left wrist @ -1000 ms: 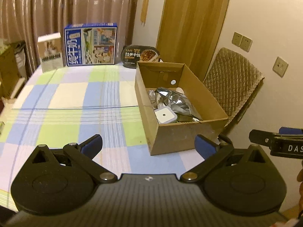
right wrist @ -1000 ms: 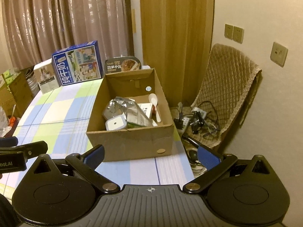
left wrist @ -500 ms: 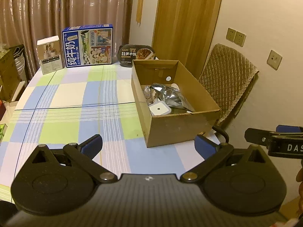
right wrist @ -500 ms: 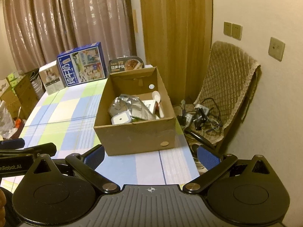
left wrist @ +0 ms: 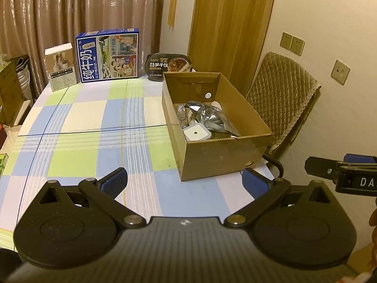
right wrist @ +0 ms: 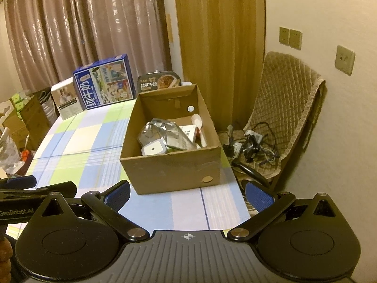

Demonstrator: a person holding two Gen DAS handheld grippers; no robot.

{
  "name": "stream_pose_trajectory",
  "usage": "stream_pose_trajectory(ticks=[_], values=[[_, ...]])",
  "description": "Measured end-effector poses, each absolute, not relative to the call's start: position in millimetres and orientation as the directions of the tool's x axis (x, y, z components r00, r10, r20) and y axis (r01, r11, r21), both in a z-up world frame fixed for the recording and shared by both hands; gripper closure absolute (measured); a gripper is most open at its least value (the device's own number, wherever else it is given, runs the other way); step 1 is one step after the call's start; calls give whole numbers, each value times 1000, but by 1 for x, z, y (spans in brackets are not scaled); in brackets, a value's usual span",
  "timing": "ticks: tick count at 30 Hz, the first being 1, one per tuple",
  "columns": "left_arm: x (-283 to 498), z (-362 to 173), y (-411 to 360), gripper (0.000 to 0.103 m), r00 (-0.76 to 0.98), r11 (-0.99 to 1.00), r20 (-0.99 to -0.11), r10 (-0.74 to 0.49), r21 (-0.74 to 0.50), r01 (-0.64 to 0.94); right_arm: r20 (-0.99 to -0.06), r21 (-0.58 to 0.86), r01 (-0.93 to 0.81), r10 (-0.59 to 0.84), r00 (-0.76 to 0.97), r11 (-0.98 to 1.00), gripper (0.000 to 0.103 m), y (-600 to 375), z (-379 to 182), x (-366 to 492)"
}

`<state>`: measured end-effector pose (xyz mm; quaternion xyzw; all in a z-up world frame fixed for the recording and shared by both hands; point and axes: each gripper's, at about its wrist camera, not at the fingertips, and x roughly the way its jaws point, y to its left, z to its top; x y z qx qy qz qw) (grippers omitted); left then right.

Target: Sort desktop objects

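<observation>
An open cardboard box (left wrist: 221,152) (right wrist: 172,169) stands on the right part of the checked tablecloth (left wrist: 77,122). It holds a silver foil bag (left wrist: 207,115) (right wrist: 169,132), a white square container (left wrist: 196,133) (right wrist: 152,148) and a white spoon (right wrist: 199,126). My left gripper (left wrist: 185,182) is open and empty, held above the table's near edge, short of the box. My right gripper (right wrist: 187,194) is open and empty too, in front of the box. Each gripper shows at the edge of the other's view.
A blue milk carton box (left wrist: 107,56), a small white box (left wrist: 60,67) and a black instant-rice bowl (left wrist: 169,66) line the far table edge. A quilted chair (right wrist: 289,108) with tangled cables (right wrist: 249,141) stands right of the table. Cartons are stacked at left.
Both grippers have pulled back and risen away from the box, which now looks smaller and farther. Both stay open and empty.
</observation>
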<state>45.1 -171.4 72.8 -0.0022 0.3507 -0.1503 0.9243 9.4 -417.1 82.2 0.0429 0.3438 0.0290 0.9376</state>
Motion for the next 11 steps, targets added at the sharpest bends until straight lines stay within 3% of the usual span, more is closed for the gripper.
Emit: stream_pose_trajectory(ticks=[11], values=[[48,68,-171,1,723,960,-639,-264,-101,262,-651,98,-27,85,754,995,2,-415,76,14]])
